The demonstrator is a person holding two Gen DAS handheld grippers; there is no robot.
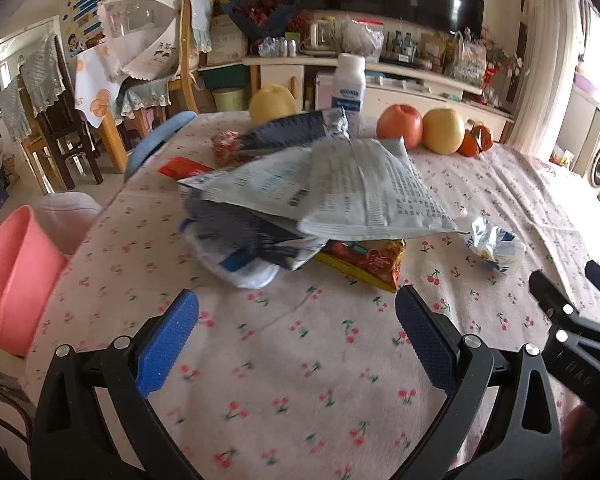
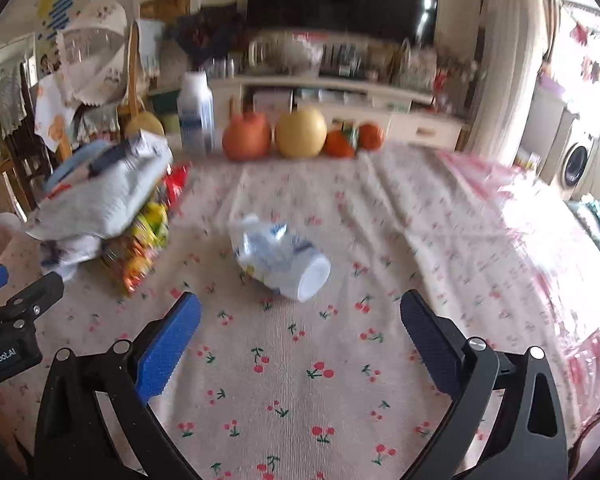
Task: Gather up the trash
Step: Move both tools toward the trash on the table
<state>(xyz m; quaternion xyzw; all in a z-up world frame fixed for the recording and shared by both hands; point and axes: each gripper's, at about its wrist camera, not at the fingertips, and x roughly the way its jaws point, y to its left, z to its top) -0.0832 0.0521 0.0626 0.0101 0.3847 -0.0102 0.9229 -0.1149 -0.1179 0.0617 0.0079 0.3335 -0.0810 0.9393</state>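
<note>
A pile of trash lies on the cherry-print tablecloth [image 1: 300, 360]: a large grey-white snack bag [image 1: 340, 188] on top, a dark blue-white wrapper [image 1: 244, 248] under it, a red-yellow packet [image 1: 364, 260] and a small red wrapper [image 1: 180, 169]. A crumpled white cup [image 1: 494, 246] lies to the right; in the right wrist view it [image 2: 280, 258] sits just ahead of my right gripper [image 2: 300, 330], which is open and empty. My left gripper [image 1: 296, 324] is open and empty, just short of the pile. The pile also shows at left in the right wrist view [image 2: 100, 208].
A pink bin [image 1: 8, 276] stands left of the table. A white bottle [image 1: 350, 84], an apple [image 1: 400, 124], a yellow pear [image 1: 444, 130] and oranges [image 1: 476, 140] line the far edge. A clear red-printed plastic bag [image 2: 540, 264] lies at the right.
</note>
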